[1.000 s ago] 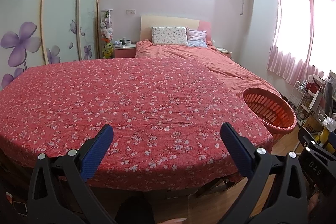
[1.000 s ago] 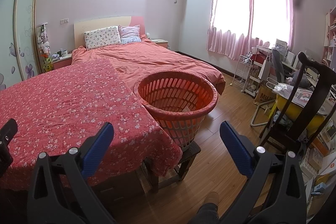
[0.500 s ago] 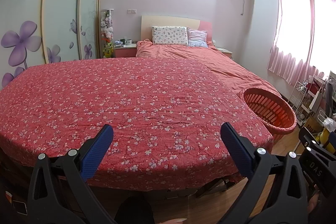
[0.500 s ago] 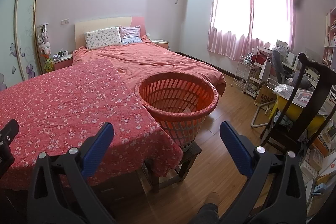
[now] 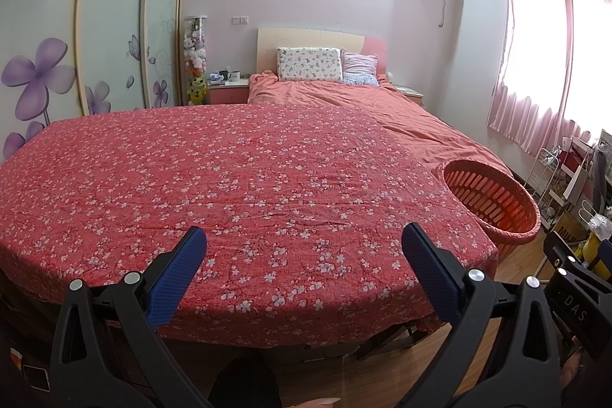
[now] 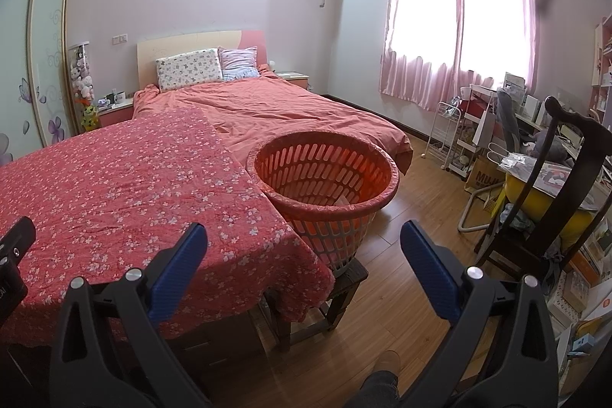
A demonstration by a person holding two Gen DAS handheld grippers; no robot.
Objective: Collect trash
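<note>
An orange slotted basket (image 6: 325, 174) stands on a small dark stool at the right end of the table covered with a red flowered cloth (image 6: 134, 186); a pale scrap lies inside it. The basket also shows in the left wrist view (image 5: 493, 201), at the right. My left gripper (image 5: 304, 243) is open and empty above the near edge of the cloth (image 5: 237, 186). My right gripper (image 6: 304, 239) is open and empty, in front of the basket. No loose trash shows on the cloth.
A bed (image 6: 275, 109) with pillows lies behind the table. A dark wooden chair (image 6: 566, 178), a white cart (image 6: 455, 136) and cluttered shelves stand at the right on the wood floor (image 6: 417, 201). A wardrobe (image 5: 114, 37) lines the left wall.
Both views have shifted very slightly; the grippers stay open and nothing was taken or let go.
</note>
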